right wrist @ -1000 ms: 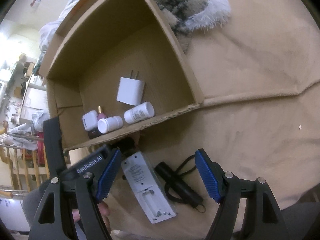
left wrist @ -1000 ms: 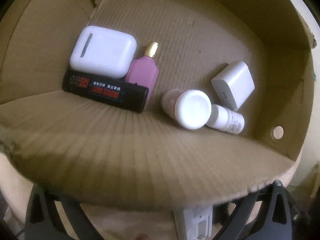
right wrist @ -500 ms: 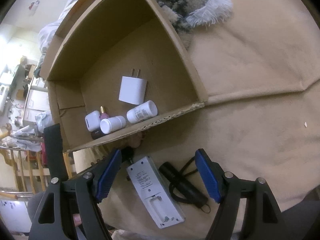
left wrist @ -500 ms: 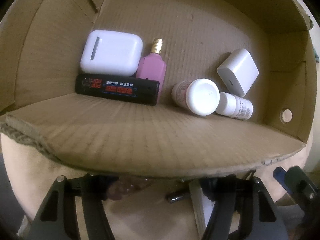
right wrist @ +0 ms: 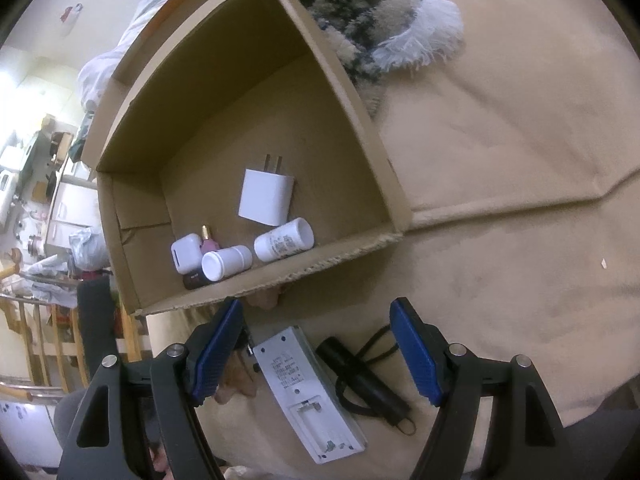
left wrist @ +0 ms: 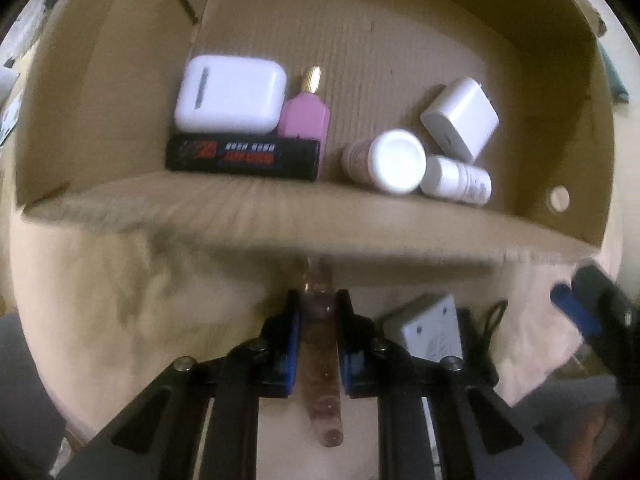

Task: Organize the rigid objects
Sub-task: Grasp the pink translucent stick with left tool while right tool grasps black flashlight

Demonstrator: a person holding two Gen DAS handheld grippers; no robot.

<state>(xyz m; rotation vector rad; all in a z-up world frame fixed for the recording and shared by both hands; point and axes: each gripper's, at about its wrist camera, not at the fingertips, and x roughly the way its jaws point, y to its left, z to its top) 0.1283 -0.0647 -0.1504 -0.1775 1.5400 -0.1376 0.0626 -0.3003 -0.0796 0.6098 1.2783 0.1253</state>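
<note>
Cardboard box [left wrist: 360,216]: stands open on the tan cloth [right wrist: 500,208], near wall just ahead of both claws.
Box contents: white earbud case [left wrist: 230,98] resting on a black bar-shaped item [left wrist: 244,158]; pink bottle [left wrist: 305,114] with gold cap beside them; two white pill bottles [left wrist: 396,162] lying on their sides; white plug charger [left wrist: 460,118] behind those.
Left claw [left wrist: 318,312]: closing, its blue pads pressed on a slim, translucent pinkish stick [left wrist: 322,360], perhaps a pen, too blurred to tell; it lies just outside the box's near wall.
Right claw [right wrist: 316,352]: wide, nothing between its pads, hanging over the cloth.
Under the right claw: white remote [right wrist: 310,396] lying back-up with its battery bay open; black flashlight [right wrist: 362,380] with a cord just beside it.
</note>
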